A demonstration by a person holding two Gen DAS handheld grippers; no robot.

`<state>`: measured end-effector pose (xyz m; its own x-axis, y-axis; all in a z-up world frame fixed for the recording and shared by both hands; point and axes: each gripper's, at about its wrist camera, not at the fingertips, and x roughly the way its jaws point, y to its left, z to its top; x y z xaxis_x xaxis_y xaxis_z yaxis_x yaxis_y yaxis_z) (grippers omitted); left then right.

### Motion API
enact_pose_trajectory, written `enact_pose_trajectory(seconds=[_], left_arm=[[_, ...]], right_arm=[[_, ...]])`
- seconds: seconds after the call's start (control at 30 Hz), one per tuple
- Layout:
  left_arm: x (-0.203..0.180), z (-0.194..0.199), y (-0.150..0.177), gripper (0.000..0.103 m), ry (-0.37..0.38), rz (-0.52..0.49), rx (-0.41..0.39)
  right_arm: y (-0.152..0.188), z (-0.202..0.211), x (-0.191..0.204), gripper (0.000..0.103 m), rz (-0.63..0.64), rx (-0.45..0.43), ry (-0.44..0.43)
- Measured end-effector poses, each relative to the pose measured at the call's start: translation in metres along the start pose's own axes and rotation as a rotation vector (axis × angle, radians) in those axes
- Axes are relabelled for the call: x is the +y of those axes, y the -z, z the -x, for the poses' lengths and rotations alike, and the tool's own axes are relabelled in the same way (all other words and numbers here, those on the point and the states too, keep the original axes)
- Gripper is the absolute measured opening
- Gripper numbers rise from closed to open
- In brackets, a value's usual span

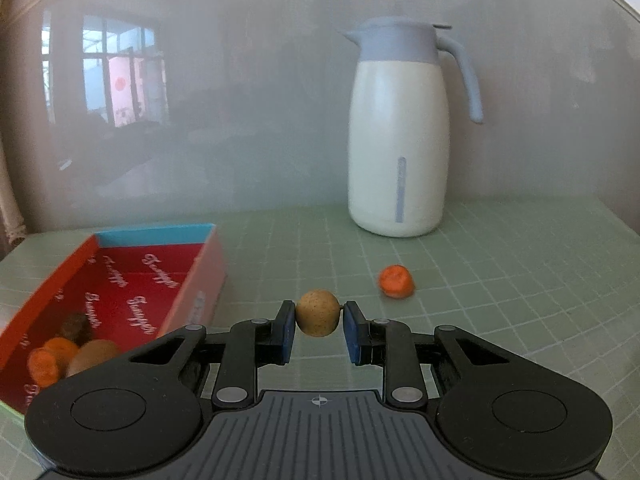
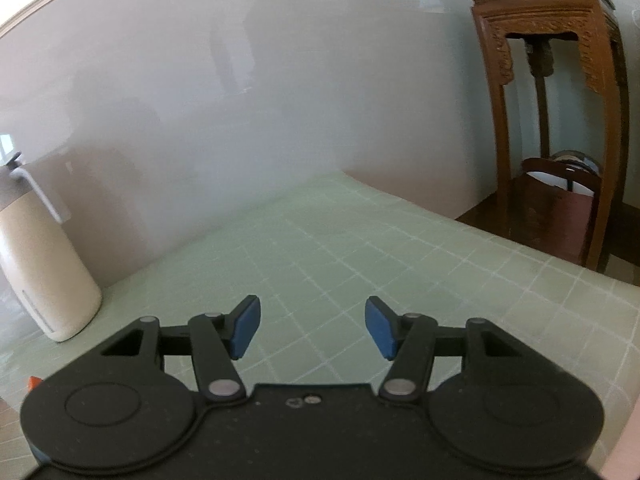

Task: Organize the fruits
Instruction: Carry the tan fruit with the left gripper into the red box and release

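Now the left gripper (image 1: 319,329) pinches the tan fruit (image 1: 317,313); the right gripper (image 2: 313,327) stands spread.

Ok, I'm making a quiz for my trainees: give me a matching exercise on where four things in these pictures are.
Things:
1. speckled tan fruit
2. orange fruit
3. jug
4. kiwi

Places:
A. in the red box
B. between the left tongs
C. loose on the green mat
D. upright by the wall

Pairs: 1-B, 2-C, 3-D, 4-A
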<state>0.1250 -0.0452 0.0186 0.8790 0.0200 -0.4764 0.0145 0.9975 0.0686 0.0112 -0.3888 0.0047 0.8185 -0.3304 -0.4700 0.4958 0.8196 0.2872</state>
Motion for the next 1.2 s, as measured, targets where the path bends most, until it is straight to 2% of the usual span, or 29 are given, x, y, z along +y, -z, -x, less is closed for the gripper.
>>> enact_pose_trajectory(seconds=[0.6,1.2], left_arm=[[0.085,0.018,0.002,0.026,-0.113,0.070,-0.024],[0.154,0.019,0.022,0.026,-0.214,0.136,0.014]], right_arm=[[0.012,-0.003,0.068,0.058,0.075,0.025,-0.082],[0.029,-0.004,0.134,0.059,0.138,0.047,-0.167]])
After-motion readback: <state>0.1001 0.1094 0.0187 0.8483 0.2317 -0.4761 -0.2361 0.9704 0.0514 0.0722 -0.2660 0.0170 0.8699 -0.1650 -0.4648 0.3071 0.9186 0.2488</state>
